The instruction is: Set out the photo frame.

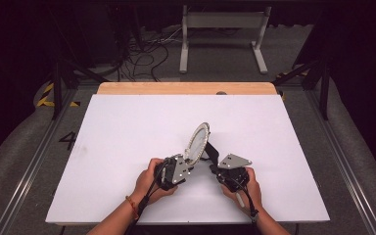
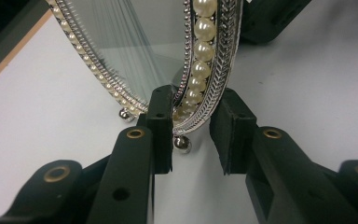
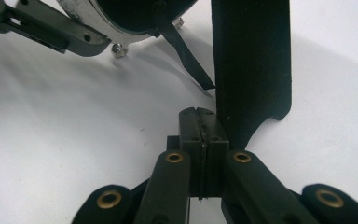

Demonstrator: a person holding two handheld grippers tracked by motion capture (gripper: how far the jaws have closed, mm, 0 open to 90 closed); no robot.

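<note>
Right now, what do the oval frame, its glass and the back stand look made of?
Oval frame: looks like silver-toned metal or plated plastic, shiny with a braided relief, plus a row of cream pearl-like beads, likely imitation. Glass: clear and glossy, with reflected streaks. Back stand: matte black, flat, velvety; probably covered board, hard to tell.

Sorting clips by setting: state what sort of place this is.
Probably a lab or recording bay, not a home: a bare white table on a grey floor, loose cables behind it, yellow-black hazard tape, and dark curtained surroundings.
</note>
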